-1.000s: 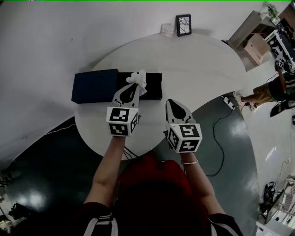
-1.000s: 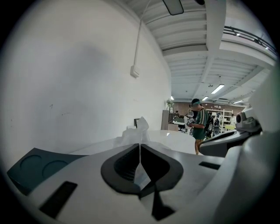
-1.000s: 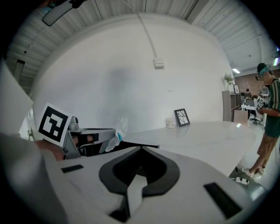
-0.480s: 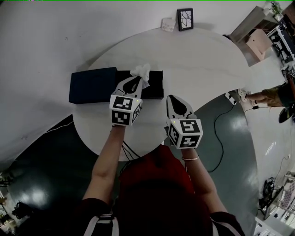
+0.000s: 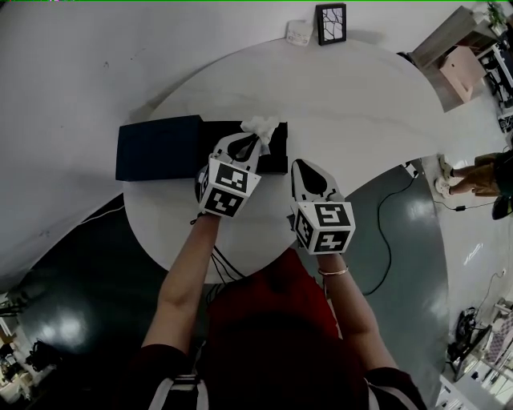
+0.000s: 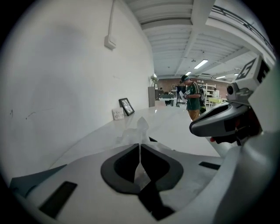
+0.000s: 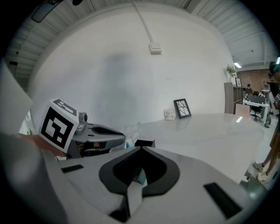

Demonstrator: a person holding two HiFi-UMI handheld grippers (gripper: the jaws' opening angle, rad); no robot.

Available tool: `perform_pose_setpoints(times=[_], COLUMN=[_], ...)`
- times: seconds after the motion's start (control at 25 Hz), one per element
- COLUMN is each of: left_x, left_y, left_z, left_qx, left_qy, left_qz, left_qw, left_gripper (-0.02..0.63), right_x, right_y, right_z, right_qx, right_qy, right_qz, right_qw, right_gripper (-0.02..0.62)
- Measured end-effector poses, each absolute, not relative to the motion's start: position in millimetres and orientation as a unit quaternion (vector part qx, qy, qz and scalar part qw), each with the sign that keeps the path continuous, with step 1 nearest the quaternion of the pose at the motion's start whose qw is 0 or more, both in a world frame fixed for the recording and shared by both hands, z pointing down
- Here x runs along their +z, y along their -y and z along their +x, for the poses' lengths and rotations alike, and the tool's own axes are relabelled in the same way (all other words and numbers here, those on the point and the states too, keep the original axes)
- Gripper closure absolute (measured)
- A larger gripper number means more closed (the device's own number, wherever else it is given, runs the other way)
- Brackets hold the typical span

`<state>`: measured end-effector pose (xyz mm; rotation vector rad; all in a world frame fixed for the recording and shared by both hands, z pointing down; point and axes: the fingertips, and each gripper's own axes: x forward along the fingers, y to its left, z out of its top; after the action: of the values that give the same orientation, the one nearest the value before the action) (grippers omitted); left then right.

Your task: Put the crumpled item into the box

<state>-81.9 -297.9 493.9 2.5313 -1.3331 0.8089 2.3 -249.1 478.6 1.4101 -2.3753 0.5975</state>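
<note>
A crumpled white item (image 5: 260,126) hangs in my left gripper (image 5: 253,139), which is shut on it, over the open black box (image 5: 276,152) on the round white table (image 5: 361,104). In the left gripper view the white item (image 6: 139,129) sticks out past the closed jaws. My right gripper (image 5: 307,168) is shut and holds nothing, hovering near the table's front edge, right of the box. From the right gripper view, the left gripper (image 7: 94,133), the crumpled item (image 7: 131,128) and a corner of the box (image 7: 145,143) show to the left.
A dark blue lid (image 5: 156,148) lies left of the box. A framed picture (image 5: 331,22) and a small white object (image 5: 298,32) stand at the table's far edge. A person (image 5: 481,172) stands off to the right; a cable (image 5: 385,240) runs over the floor.
My left gripper has carried the crumpled item a little forward and to the right, over the black box. The right gripper has stayed about where it was.
</note>
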Motion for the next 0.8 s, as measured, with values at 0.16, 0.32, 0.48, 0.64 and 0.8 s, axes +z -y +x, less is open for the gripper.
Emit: perform_pose_setpoints(times=[0.16,0.32,0.48,0.64,0.8], left_x=[505.4,519.8,531.5,537.2,542.0], left_y=[300.4,298.1,297.7,299.1,301.9], left_z=[-77.7,-72.5,-70.0,-70.3,-71.1], left_qx=[0.327,0.372,0.394,0.401,0.402], left_qy=[0.418,0.385,0.371,0.37,0.372], left_qz=[0.846,0.843,0.839,0.836,0.834], left_qw=[0.055,0.047,0.054,0.059,0.07], left_gripper=[0.574,0.574,0.574,0.572,0.572], right_x=[484.4,489.9,491.1,493.0,494.4], right_y=[255.7,258.6,260.2,261.9,262.8], right_z=[1.7,-1.5,-1.8,-0.5,0.4], right_qx=[0.216,0.22,0.222,0.223,0.226], right_qy=[0.829,0.829,0.83,0.829,0.827], right_qz=[0.492,0.488,0.486,0.487,0.487], right_qw=[0.158,0.16,0.162,0.164,0.166], right_gripper=[0.58,0.58,0.58,0.58,0.58])
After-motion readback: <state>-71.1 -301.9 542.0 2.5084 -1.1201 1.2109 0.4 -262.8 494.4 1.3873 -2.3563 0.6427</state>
